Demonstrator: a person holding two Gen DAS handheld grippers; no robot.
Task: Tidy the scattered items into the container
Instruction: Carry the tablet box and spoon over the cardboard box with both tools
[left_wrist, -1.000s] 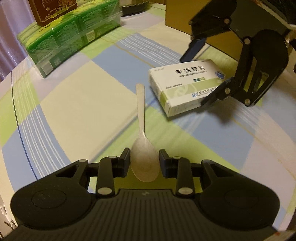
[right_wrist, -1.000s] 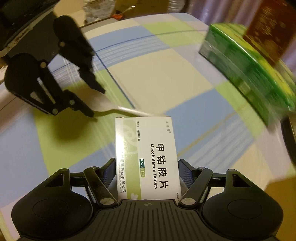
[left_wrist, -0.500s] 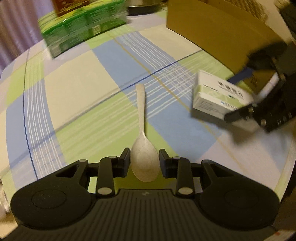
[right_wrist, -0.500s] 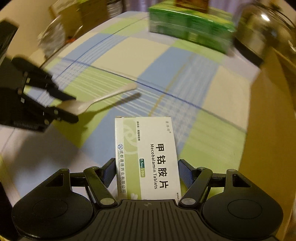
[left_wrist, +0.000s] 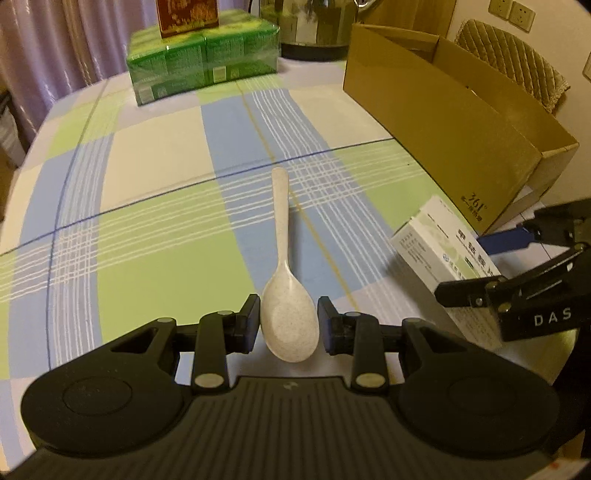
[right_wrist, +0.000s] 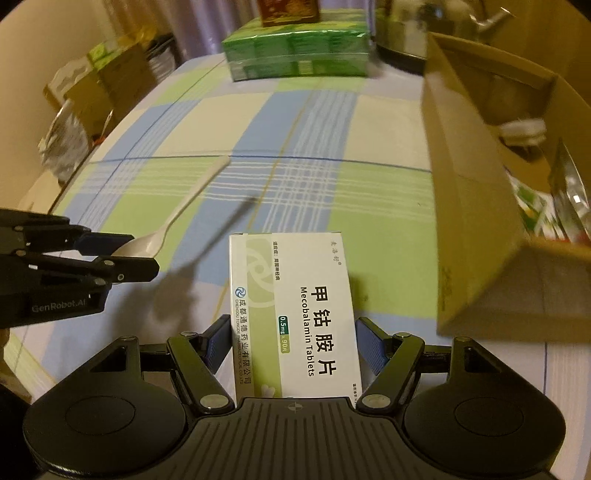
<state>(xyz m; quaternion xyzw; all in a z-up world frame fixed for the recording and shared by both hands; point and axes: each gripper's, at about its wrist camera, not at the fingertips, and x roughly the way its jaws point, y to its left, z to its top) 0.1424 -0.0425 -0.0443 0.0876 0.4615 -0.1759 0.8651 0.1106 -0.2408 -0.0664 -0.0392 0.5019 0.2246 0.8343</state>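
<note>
1. While both our tools hang above the checked tablecloth, our left gripper has its fingers clamped on the bowl of a speckled white spoon, whose handle points forward.
2. Our right gripper has its blue pads closed on a white and green tablet box, held in the air just beside the open cardboard box.
3. Inside that cardboard box we see some things, too blurred to tell.
4. At the far end stands a green wrapped pack.
</note>
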